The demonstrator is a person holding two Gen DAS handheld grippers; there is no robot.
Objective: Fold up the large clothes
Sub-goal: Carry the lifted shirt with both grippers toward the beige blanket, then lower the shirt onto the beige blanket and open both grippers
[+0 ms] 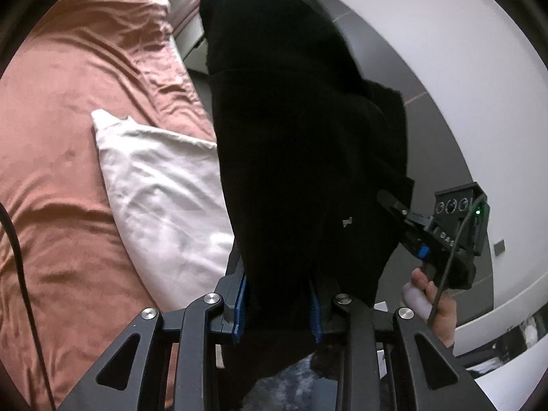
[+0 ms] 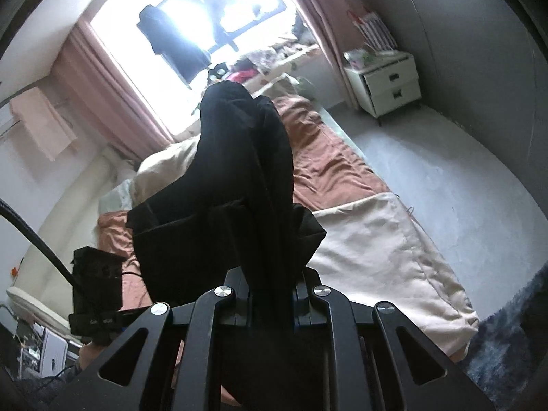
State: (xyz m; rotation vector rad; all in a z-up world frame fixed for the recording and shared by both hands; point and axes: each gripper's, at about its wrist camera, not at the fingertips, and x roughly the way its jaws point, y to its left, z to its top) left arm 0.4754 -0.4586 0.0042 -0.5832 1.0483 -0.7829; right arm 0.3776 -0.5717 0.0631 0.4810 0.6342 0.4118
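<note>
A large black garment (image 1: 291, 137) hangs in the air over the bed, bunched and draped toward the camera. My left gripper (image 1: 277, 294) is shut on its lower folds, which fill the gap between the blue pads (image 1: 241, 303). In the left wrist view, my right gripper (image 1: 394, 205) pinches the garment's right edge, with a hand (image 1: 435, 301) on its handle. In the right wrist view, the garment (image 2: 239, 171) rises in a dark ridge from my right gripper (image 2: 272, 291), which is shut on a thin bunch of cloth. The left tool's housing (image 2: 96, 274) shows at the cloth's left side.
Below lies a bed with a rust sheet (image 1: 68, 137), a white pillow (image 1: 154, 188) and a cream blanket (image 2: 376, 250). Grey floor (image 2: 445, 171) runs along the bed's right side to a white nightstand (image 2: 383, 78). A blue rug (image 2: 507, 342) lies near the bed's foot. A bright window (image 2: 191, 10) is behind.
</note>
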